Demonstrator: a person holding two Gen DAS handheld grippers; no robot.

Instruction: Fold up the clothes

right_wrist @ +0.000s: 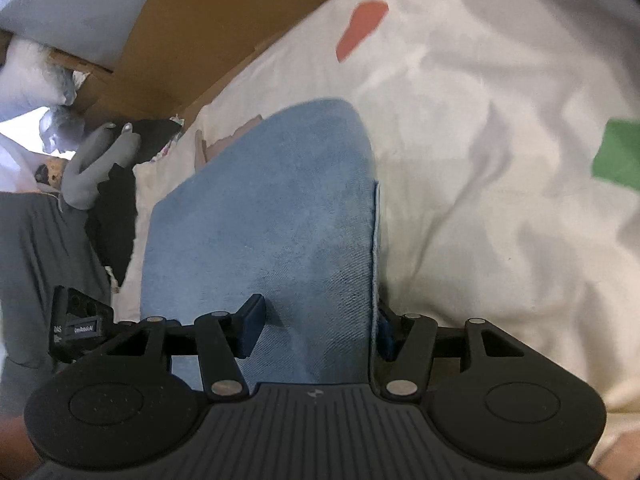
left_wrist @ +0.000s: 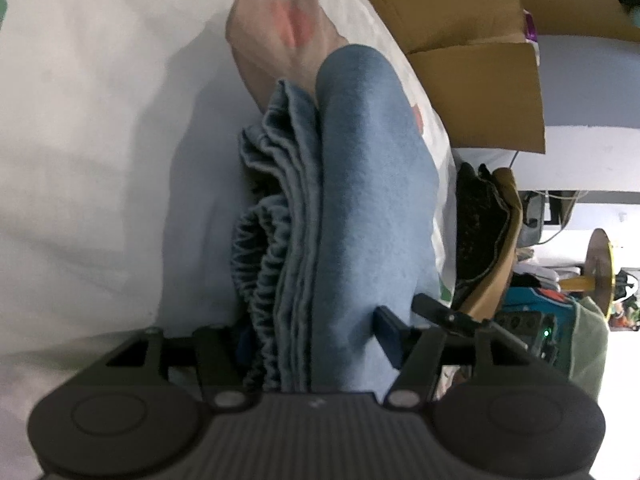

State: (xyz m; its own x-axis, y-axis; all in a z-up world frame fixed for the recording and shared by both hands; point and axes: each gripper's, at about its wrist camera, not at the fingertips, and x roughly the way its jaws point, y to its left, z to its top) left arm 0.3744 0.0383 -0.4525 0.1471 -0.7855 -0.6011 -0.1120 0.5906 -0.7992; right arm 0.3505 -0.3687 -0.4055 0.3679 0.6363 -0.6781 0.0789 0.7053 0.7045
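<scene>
Both tools clamp the folded blue garment (right_wrist: pixel 272 216) on the sheet (right_wrist: pixel 480 160): left tool (left_wrist: pixel 316 340), right tool (right_wrist: pixel 316 324). Only the left view shows its stacked hems, plus a cardboard box (left_wrist: pixel 472 32) behind it, contents hidden.

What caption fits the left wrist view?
Left gripper clamps a folded blue garment stack over a white sheet.

The left gripper (left_wrist: pixel 316 336)'s left fingertip is buried behind the folded blue garment (left_wrist: pixel 360 208). The cardboard box (left_wrist: pixel 472 40) runs off the top edge; the far-right clutter is perhaps too small to identify.
</scene>
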